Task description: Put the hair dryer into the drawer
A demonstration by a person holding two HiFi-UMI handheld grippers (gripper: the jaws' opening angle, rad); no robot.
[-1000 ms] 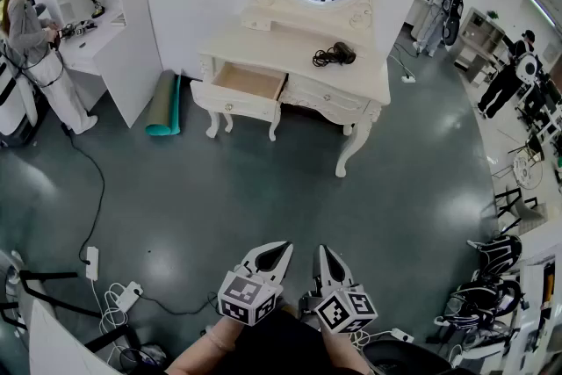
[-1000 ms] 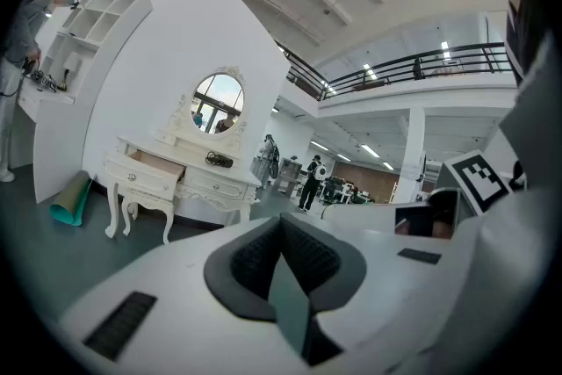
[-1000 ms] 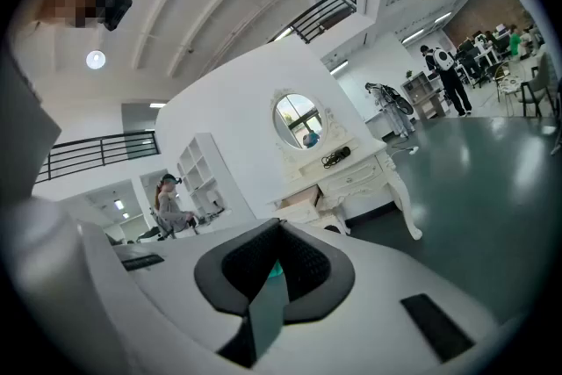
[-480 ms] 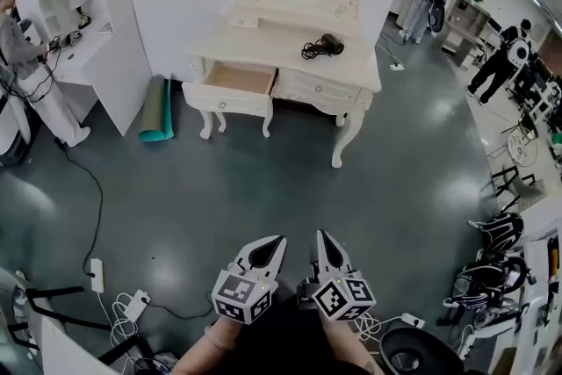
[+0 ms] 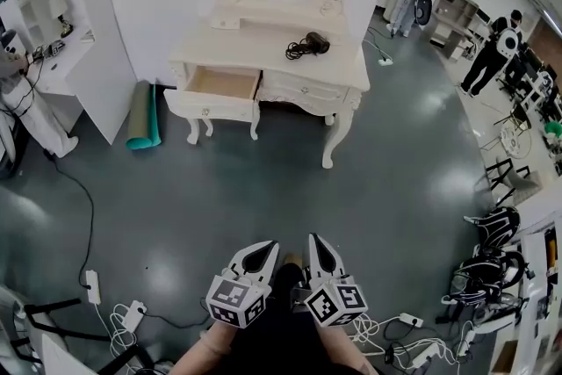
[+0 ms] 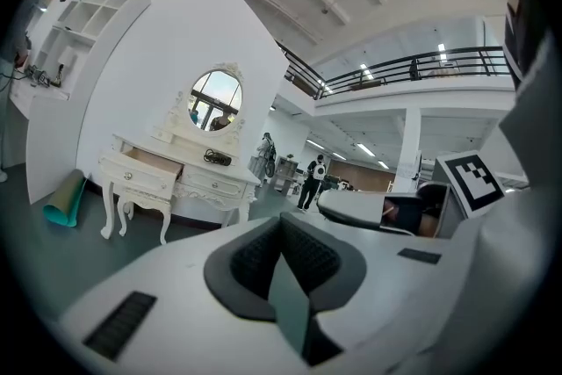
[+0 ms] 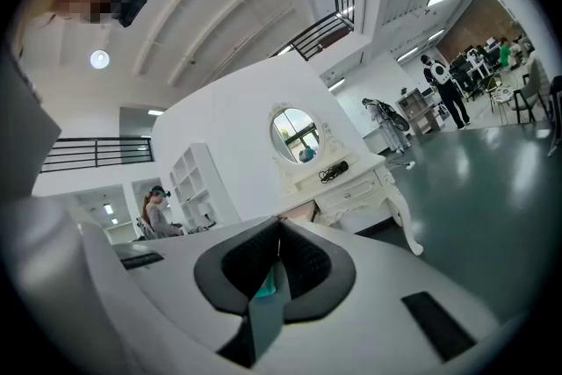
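I hold both tools low in front of me, well apart from the furniture. The jaws of my left gripper [image 5: 262,252] are pressed together with nothing between them, and the jaws of my right gripper [image 5: 318,243] are the same, closed and empty.

The hair dryer [image 5: 316,40] lies on the white tabletop [image 5: 246,48], at about 12 o'clock from me. Its dark cord [image 5: 294,51] is bunched just beside it, on the 9 o'clock side. The drawer [image 5: 219,85] is pulled out under the front edge of the tabletop, at about 11 o'clock from me and at 8 o'clock from the hair dryer. I see its pale wooden bottom and nothing lying in it, though it is far and small in my views. The other drawer front, at its 3 o'clock side, is closed.

I judge that several things could go wrong from here. White cables [image 5: 123,307] and a power strip [image 5: 91,285] lie on the floor [image 5: 263,171] at 8 o'clock from my grippers, and more cables at 4 o'clock, so a foot could catch on them. My jaws are closed, so I must open them before I reach the hair dryer, or I only push it along the tabletop. The loose cord can trail behind, hang over the drawer edge, or pull the hair dryer out of a weak grip.
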